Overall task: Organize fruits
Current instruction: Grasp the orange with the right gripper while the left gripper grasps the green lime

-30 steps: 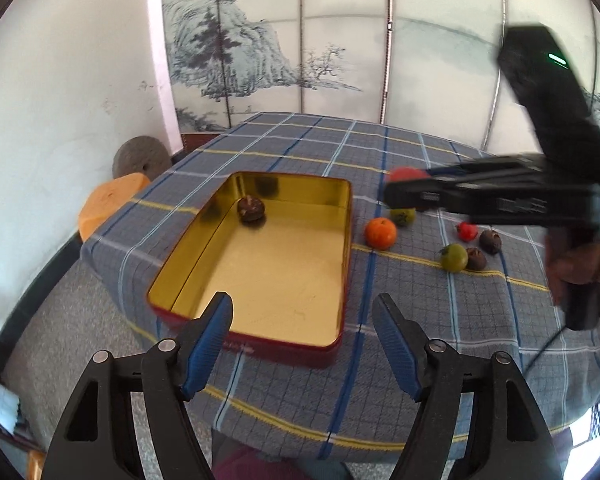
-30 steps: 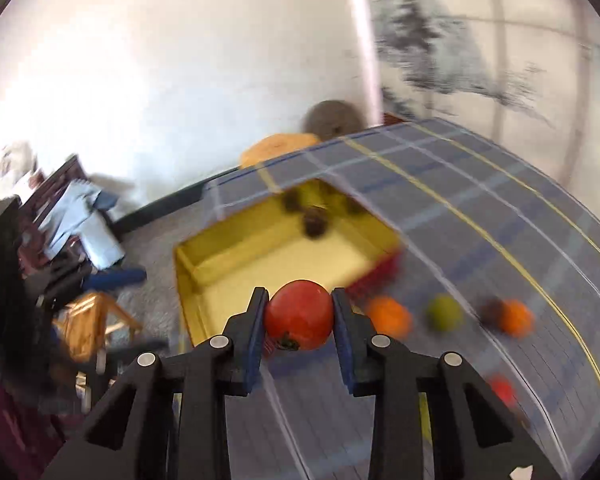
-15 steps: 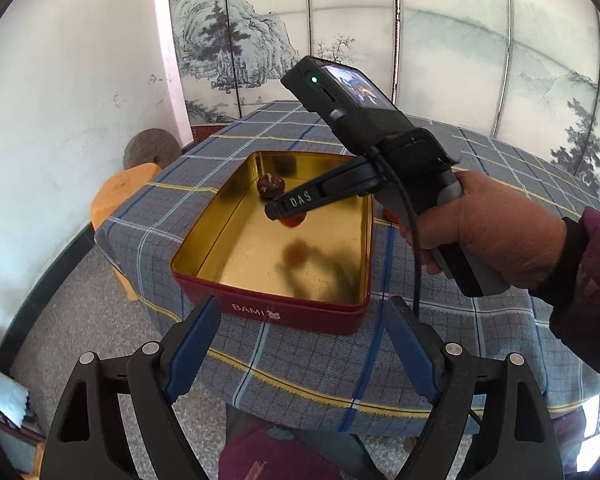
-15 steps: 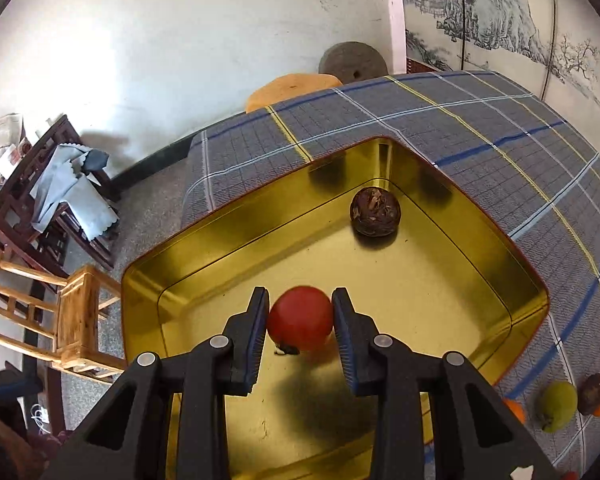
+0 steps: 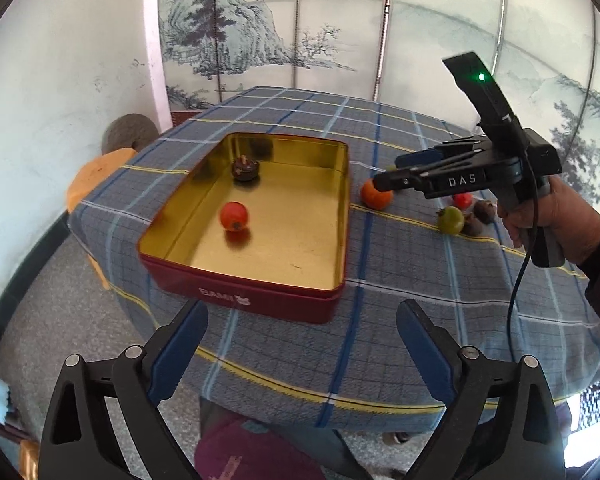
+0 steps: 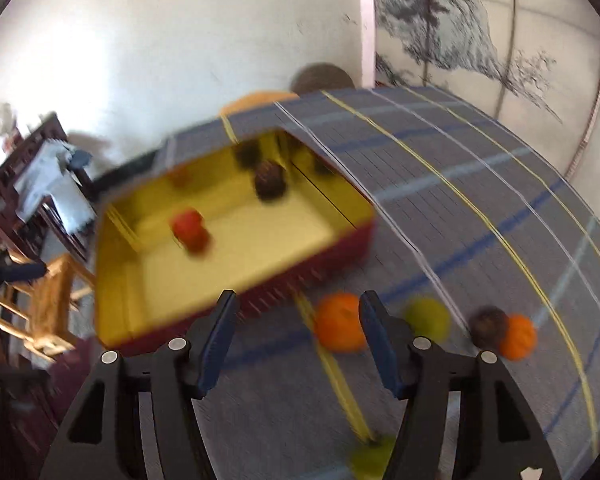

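Observation:
A red tin with a gold inside (image 5: 252, 300) (image 6: 228, 292) stands on the checked tablecloth. In it lie a red fruit (image 5: 233, 216) (image 6: 189, 229) and a dark brown fruit (image 5: 245, 169) (image 6: 269, 185). An orange fruit (image 5: 374, 198) (image 6: 339, 322) lies right of the tin, with a green fruit (image 5: 451, 220) (image 6: 427, 318), a small red one (image 5: 462, 200) and dark ones (image 5: 485, 211) further right. My right gripper (image 6: 298, 334) (image 5: 384, 180) is open and empty, above the orange fruit. My left gripper (image 5: 300, 344) is open and empty, before the tin's near side.
A second orange fruit (image 6: 518, 336) and a dark fruit (image 6: 488, 326) lie together on the cloth. Another green fruit (image 6: 370, 456) sits near my right gripper's base. An orange stool (image 5: 96, 176) and a wooden chair (image 6: 40, 304) stand beside the table. A painted screen stands behind it.
My right gripper has opened and let go of the red fruit, which now lies in the tin. It has drawn back out of the tin to the orange fruit. The right view is blurred.

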`<state>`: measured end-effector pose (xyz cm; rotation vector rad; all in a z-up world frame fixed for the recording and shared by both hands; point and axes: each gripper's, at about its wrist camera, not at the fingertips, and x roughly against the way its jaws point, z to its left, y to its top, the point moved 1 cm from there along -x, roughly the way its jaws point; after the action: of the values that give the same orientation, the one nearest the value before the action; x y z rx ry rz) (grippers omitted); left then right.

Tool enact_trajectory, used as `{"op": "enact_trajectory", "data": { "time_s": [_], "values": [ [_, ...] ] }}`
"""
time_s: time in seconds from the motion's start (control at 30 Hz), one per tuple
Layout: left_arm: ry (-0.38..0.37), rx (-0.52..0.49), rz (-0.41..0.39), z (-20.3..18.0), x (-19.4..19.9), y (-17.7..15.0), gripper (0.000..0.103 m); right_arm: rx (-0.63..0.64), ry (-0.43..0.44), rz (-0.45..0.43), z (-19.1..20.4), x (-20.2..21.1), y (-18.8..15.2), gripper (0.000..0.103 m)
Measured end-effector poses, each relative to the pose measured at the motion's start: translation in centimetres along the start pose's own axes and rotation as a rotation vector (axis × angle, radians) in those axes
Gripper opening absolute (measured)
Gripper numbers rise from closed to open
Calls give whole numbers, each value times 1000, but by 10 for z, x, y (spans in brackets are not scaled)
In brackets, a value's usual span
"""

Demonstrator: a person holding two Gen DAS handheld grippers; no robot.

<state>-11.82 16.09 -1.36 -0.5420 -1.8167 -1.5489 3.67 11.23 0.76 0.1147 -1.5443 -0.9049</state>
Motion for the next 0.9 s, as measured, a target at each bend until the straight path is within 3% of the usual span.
{"op": "enact_trajectory", "data": {
  "time_s": [0.27, 0.33, 0.4, 0.47, 0.5, 0.57, 0.6, 0.67, 0.8, 0.9],
  "values": [
    [-20, -51, -33, -15, 2, 2, 95, 93, -26, 83, -12, -31, 4, 59],
    [-32, -51, -29, -17, 1, 4, 95, 138, -26, 123, -5, -50, 5, 53],
    [-52, -50, -18, -19, -1, 6, 95, 149, -44, 169, -3, -63, 4, 36],
    [-78, -71, -12, -24, -2, 8, 95, 111, -38, 166, -9, -58, 2, 36],
    [-80, -86, -14, -27, -2, 9, 95, 88, -69, 141, -13, -46, -3, 36],
    [-76, -157, -20, -39, -2, 11, 95, -17, -34, 45, -25, -14, -14, 36],
    [-74, -199, -21, -45, -3, 12, 95, -78, -22, -25, -34, 11, -26, 36],
    [-82, -267, -32, -58, -7, 18, 95, -181, -102, -113, -51, 58, -60, 36],
    [-170, -309, -12, -80, -25, 36, 95, -334, -315, -125, -87, 114, -137, 37],
    [-263, -297, 30, -96, -51, 55, 95, -479, -391, -106, -116, 137, -192, 37]
  ]
}}
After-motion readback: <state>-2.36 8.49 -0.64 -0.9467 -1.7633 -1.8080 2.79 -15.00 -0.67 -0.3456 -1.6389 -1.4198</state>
